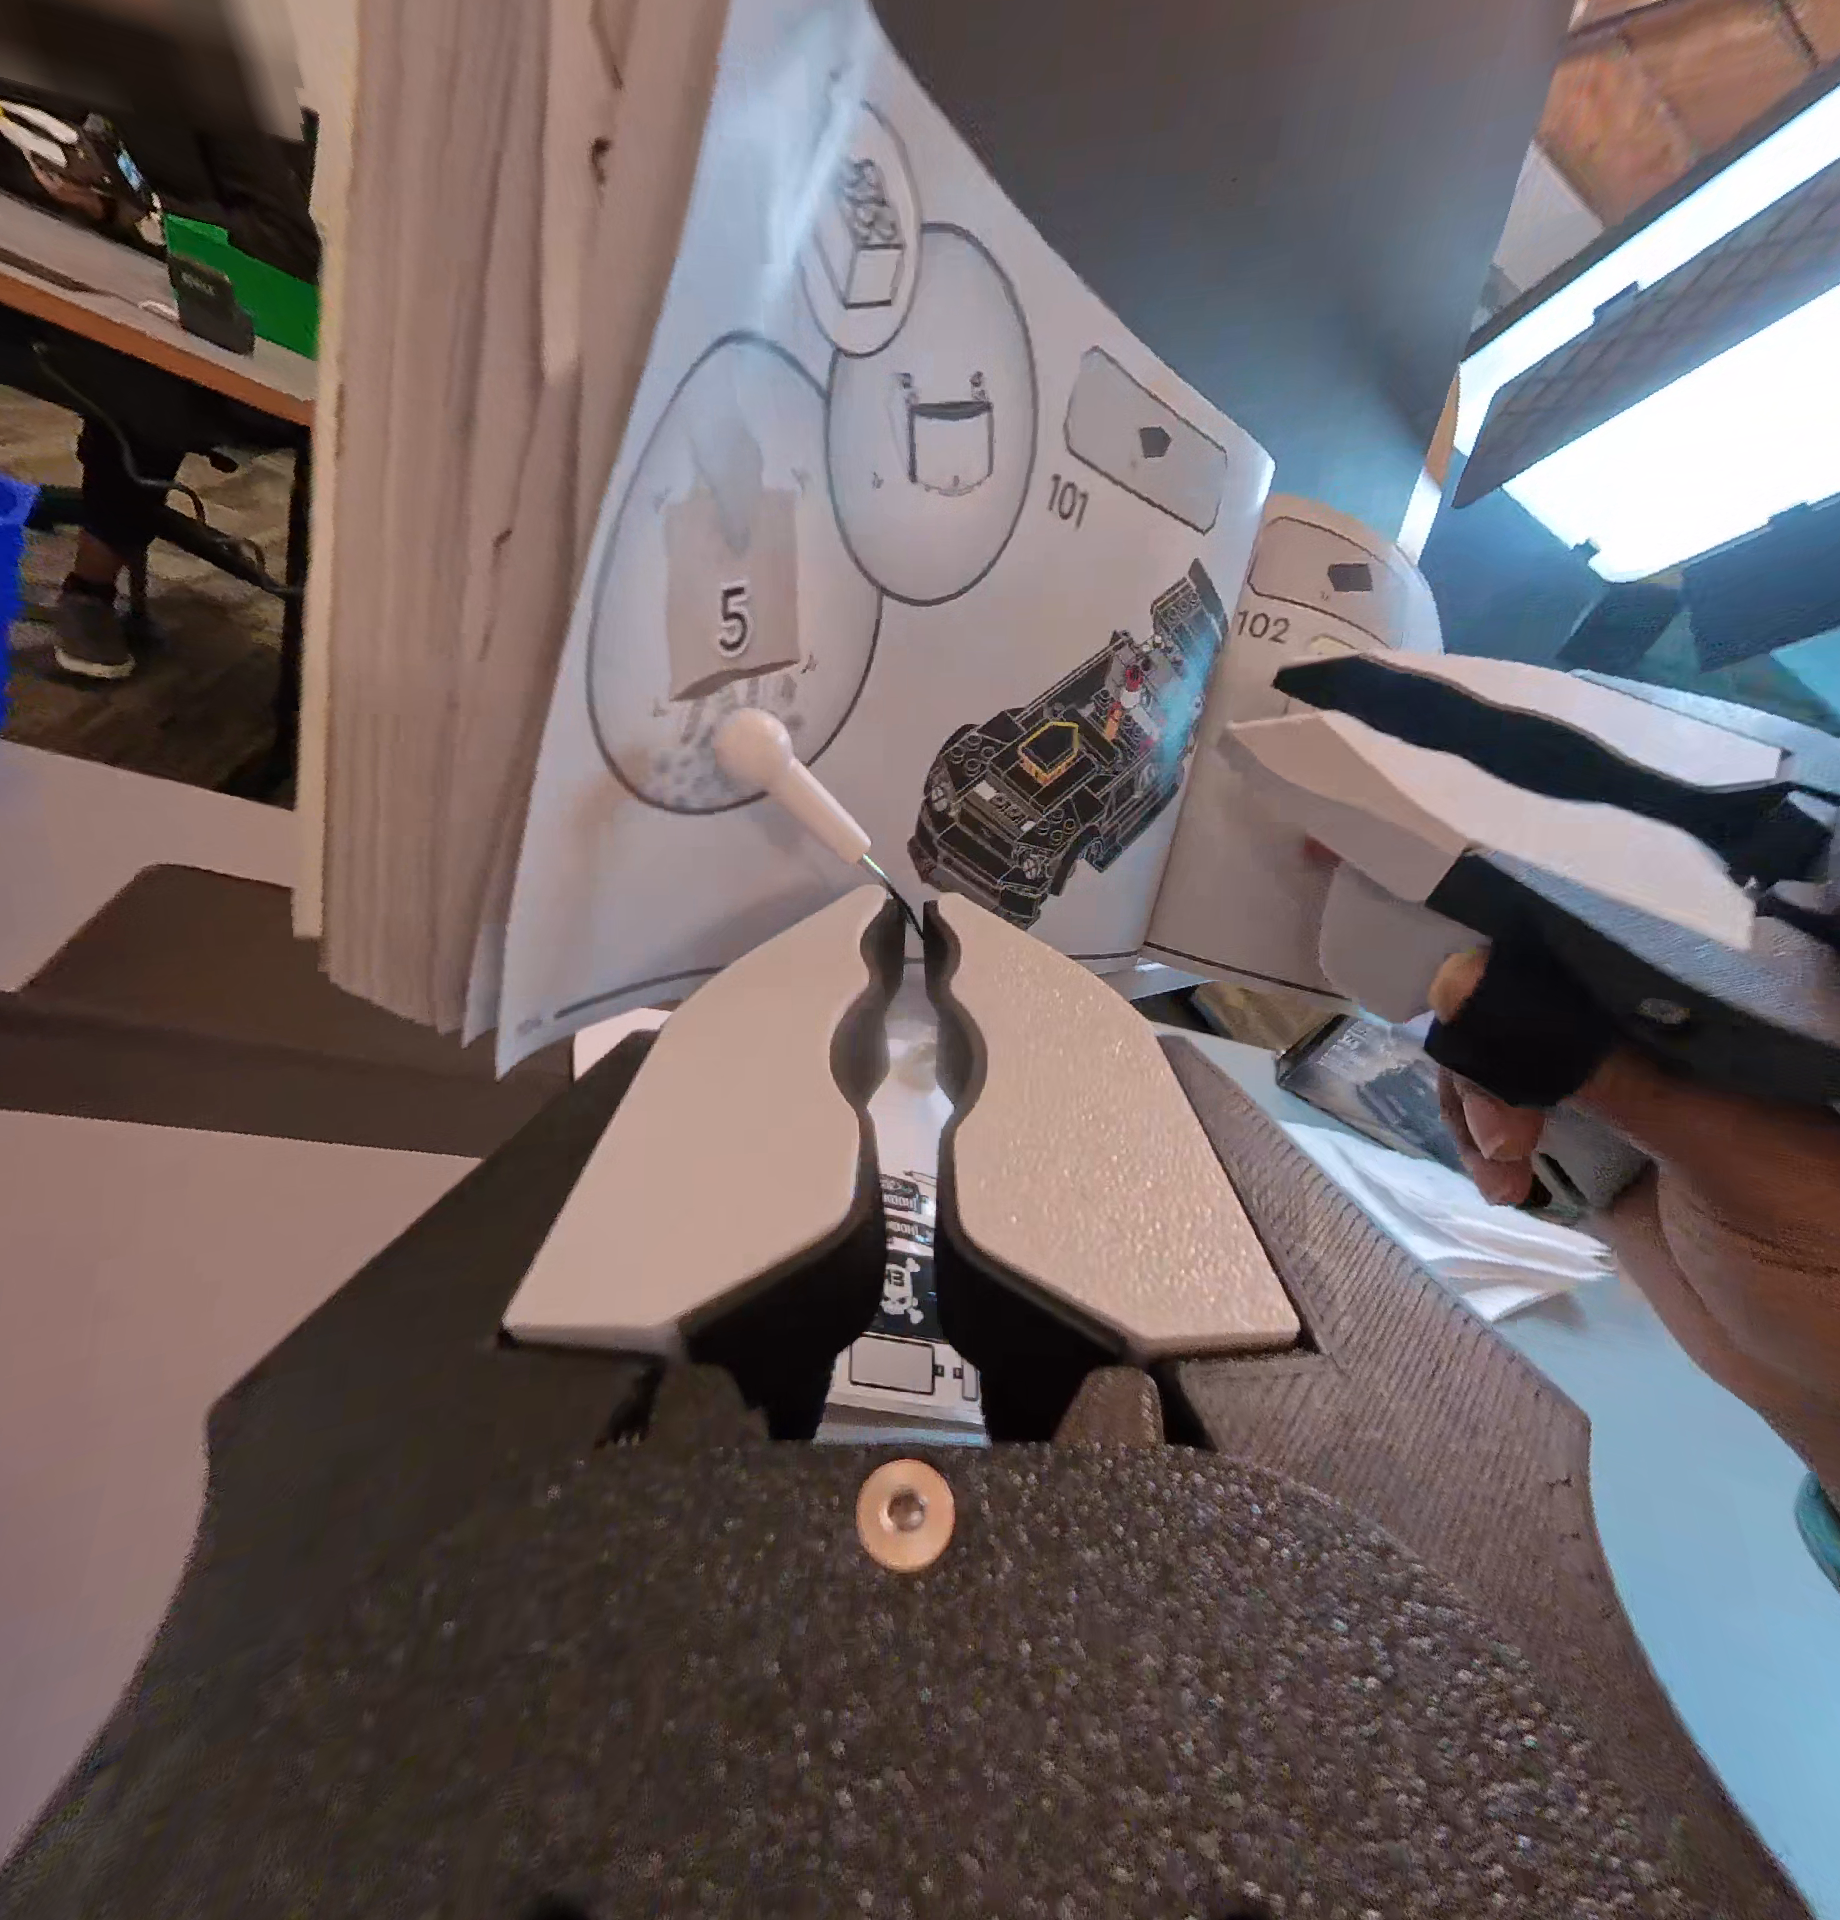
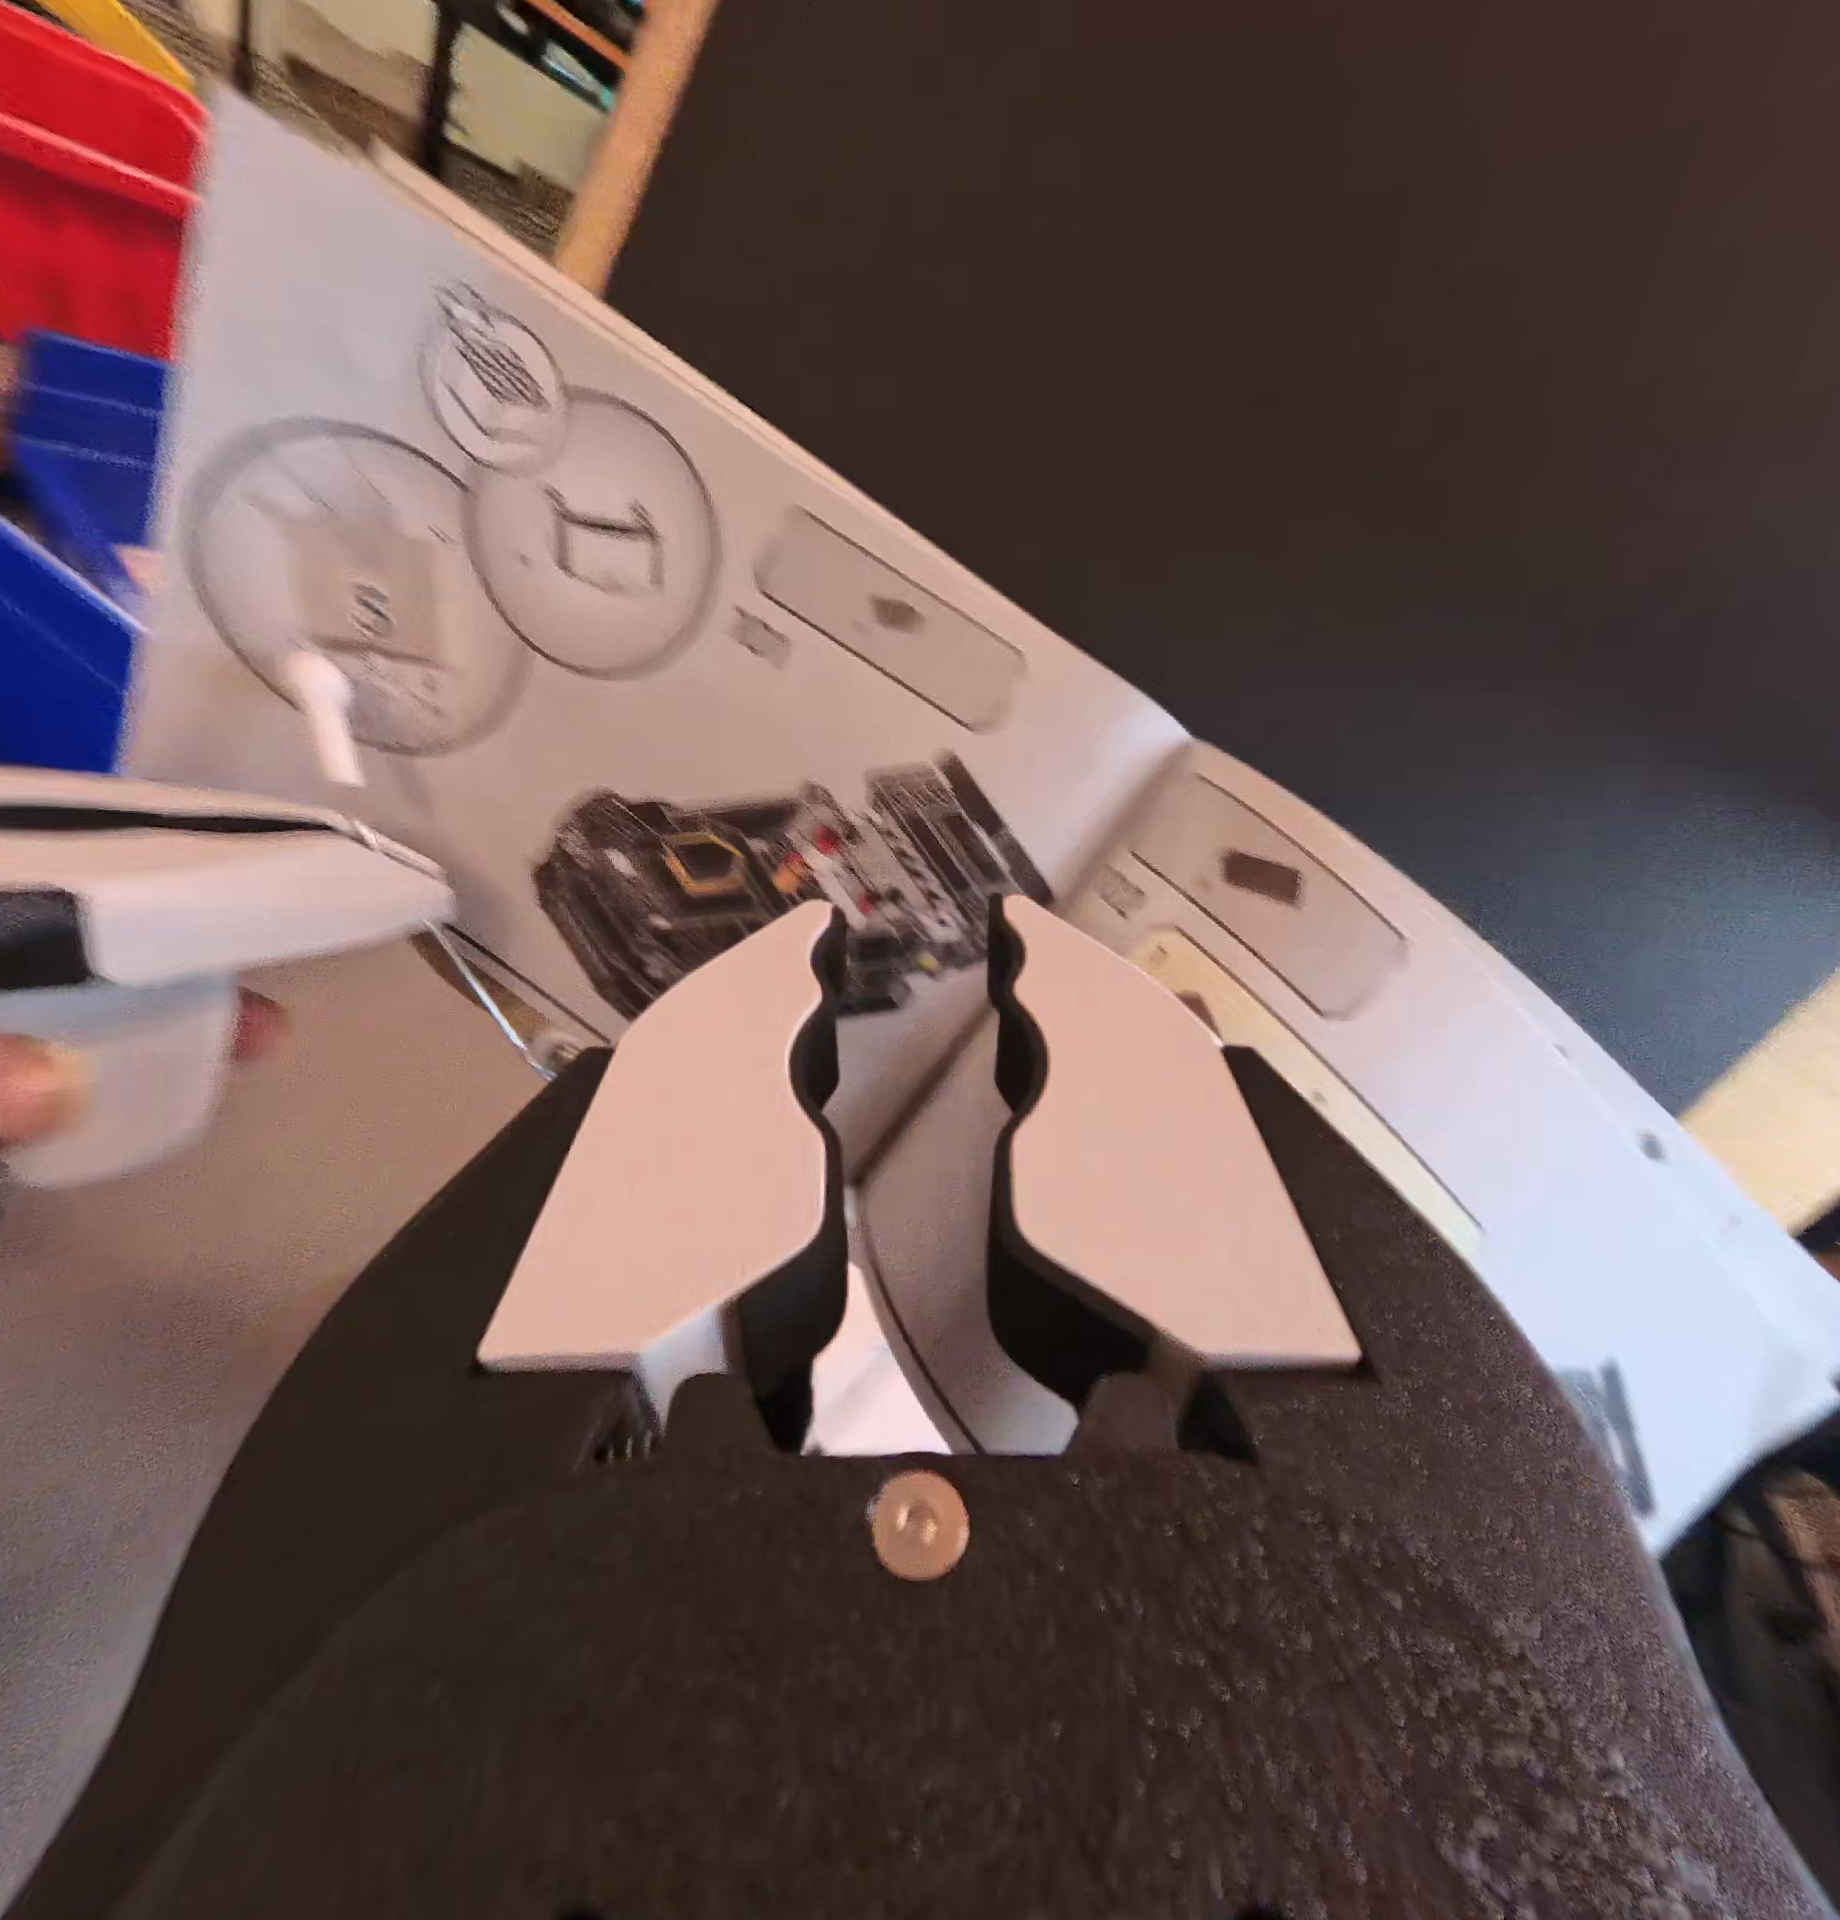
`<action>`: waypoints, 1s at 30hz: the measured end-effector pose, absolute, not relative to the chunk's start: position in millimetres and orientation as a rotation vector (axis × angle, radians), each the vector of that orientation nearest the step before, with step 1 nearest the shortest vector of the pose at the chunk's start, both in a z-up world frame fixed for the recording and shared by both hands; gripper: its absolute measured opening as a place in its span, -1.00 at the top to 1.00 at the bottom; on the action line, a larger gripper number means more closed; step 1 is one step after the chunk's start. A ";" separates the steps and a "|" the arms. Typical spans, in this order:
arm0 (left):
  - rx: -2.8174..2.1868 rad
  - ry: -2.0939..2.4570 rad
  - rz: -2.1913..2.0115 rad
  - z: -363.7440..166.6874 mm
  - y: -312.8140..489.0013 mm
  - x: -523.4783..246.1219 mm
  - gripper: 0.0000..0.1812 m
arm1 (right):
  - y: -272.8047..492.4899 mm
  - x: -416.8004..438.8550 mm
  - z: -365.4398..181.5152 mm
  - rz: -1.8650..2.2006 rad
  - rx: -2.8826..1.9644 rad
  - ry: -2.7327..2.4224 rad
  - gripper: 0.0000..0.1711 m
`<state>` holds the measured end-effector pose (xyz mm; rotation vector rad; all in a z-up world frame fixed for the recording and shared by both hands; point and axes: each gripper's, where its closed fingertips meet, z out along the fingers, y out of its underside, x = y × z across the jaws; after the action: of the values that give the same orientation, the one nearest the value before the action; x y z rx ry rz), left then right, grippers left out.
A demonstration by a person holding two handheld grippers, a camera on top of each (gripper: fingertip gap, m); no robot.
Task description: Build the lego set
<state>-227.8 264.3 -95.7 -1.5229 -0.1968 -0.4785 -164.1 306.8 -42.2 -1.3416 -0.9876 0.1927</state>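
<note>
**Booklet open late in the build; no bricks in sight**

The instruction booklet [image 1: 895, 540] stood open near the middle of the surface [image 1: 147, 1226], at a page picturing a largely finished black car (a judgement: most steps appeared done, the last stages left). The left hand-held gripper [image 1: 914, 914] was pinched narrow on a thin wire carrying a white pin-like tool [image 1: 781, 774]. The right hand-held gripper [image 2: 916, 925] stood slightly apart, gripping nothing, just in front of the page. A sticker sheet [image 1: 900, 1278] lay beneath the left fingers. No model or loose bricks showed in either view. The right view was blurred; red and blue bins [image 2: 54, 436] were cut off at the far left corner.
</note>
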 end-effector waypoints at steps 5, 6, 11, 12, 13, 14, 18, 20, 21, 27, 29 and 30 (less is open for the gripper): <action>-1.552 -0.073 -0.289 -84.9 267.6 -217.5 0.98 | 315.7 -169.2 -70.9 0.183 -1.377 -1.062 0.56; -1.564 -0.032 -0.247 -83.2 269.1 -214.9 0.98 | 315.4 -171.7 -70.3 0.181 -1.358 -1.068 0.56; -1.626 0.225 -0.093 -76.9 279.3 -195.6 0.98 | 307.7 -181.0 -64.7 0.303 -1.335 -1.080 0.63; -1.638 0.273 -0.066 -76.7 281.7 -191.4 0.99 | 308.0 -180.4 -64.2 0.321 -1.344 -1.080 0.65; -1.650 0.327 -0.034 -77.1 284.2 -186.6 0.99 | 308.1 -179.7 -63.6 0.353 -1.355 -1.077 0.66; -1.661 0.384 0.009 -77.9 286.5 -181.8 0.99 | 307.9 -178.5 -63.1 0.397 -1.371 -1.068 0.67; -1.688 0.624 0.225 -84.6 295.1 -166.0 0.99 | 312.3 -164.4 -68.6 0.574 -1.480 -1.006 0.74; -1.695 0.738 0.312 -88.4 297.3 -160.6 0.99 | 312.4 -152.2 -68.6 0.652 -1.492 -0.952 0.74; -1.693 0.787 0.361 -89.7 298.2 -159.8 0.98 | 312.8 -144.7 -66.8 0.669 -1.482 -0.916 0.75; -1.684 1.026 0.610 -96.4 302.4 -156.8 0.97 | 322.5 -114.6 -80.3 0.601 -1.509 -0.865 0.74; -1.653 1.109 0.701 -98.6 302.5 -155.3 0.97 | 324.6 -111.1 -83.8 0.594 -1.520 -0.855 0.74; -1.638 1.134 0.723 -99.6 302.5 -154.6 0.97 | 324.8 -110.2 -84.3 0.596 -1.522 -0.851 0.74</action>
<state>-154.6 302.5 -99.6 -1.6382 1.1340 0.7228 -110.2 324.8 -84.3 -1.5217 -0.8510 0.5965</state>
